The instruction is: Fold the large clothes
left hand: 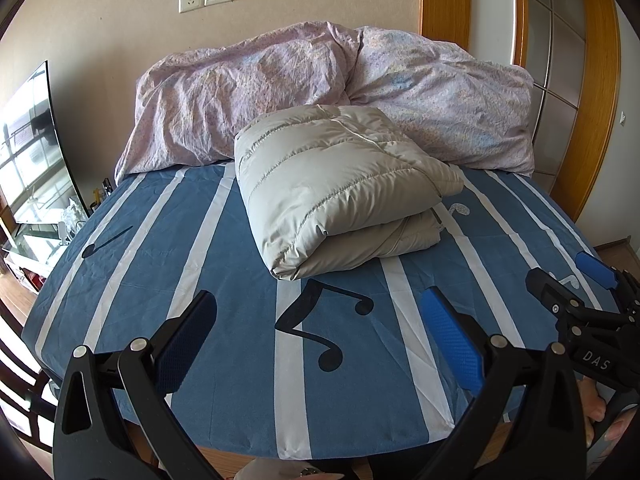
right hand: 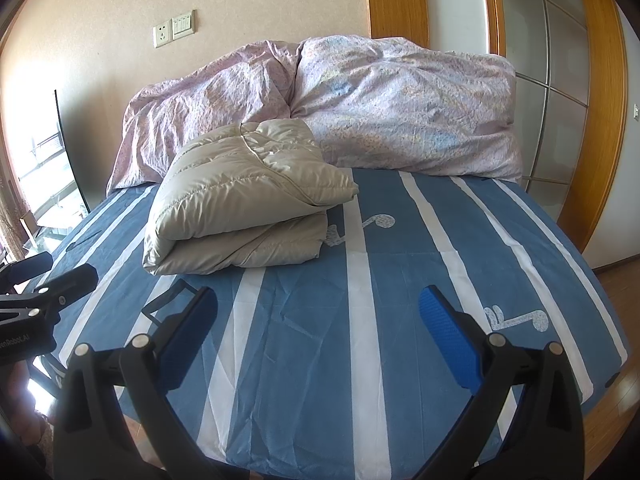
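Observation:
A beige quilted down jacket (left hand: 340, 188) lies folded into a thick bundle on the blue striped bed sheet (left hand: 224, 264). It also shows in the right wrist view (right hand: 244, 200), left of centre. My left gripper (left hand: 320, 344) is open and empty, held over the near part of the bed, well short of the jacket. My right gripper (right hand: 320, 340) is open and empty too, to the right of the left one and also short of the jacket. The right gripper shows at the right edge of the left wrist view (left hand: 576, 280).
A crumpled pink floral duvet (left hand: 320, 92) is heaped at the far end of the bed against the wall. A TV screen (left hand: 32, 148) stands to the left. A wooden-framed sliding door (right hand: 560, 92) is to the right. The bed's near edge (right hand: 320, 468) is just below the grippers.

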The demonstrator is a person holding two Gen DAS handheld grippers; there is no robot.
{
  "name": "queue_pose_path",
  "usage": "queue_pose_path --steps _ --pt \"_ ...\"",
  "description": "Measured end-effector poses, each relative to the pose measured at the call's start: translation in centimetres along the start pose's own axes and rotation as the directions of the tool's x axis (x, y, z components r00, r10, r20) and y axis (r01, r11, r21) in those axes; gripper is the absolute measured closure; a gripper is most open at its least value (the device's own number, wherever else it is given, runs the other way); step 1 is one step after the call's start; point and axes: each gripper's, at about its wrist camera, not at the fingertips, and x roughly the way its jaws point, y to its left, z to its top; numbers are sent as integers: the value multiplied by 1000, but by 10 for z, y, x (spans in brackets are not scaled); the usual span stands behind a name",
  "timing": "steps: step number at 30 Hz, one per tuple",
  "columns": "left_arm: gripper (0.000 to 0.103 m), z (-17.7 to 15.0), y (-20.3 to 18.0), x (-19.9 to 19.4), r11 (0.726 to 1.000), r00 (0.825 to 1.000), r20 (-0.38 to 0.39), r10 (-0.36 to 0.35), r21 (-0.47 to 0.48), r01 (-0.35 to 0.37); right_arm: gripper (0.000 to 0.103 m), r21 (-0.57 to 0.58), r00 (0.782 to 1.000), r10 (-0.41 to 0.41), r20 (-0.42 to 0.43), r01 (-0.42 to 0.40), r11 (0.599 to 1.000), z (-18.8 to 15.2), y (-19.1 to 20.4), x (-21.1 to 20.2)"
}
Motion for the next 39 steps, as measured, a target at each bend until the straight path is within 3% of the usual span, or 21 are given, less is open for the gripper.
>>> queue_pose_path --steps 39 --pt "1 -5 -7 3 1000 1000 -3 -18 15 18 2 0 1000 0 0 0 1000 1 -1 4"
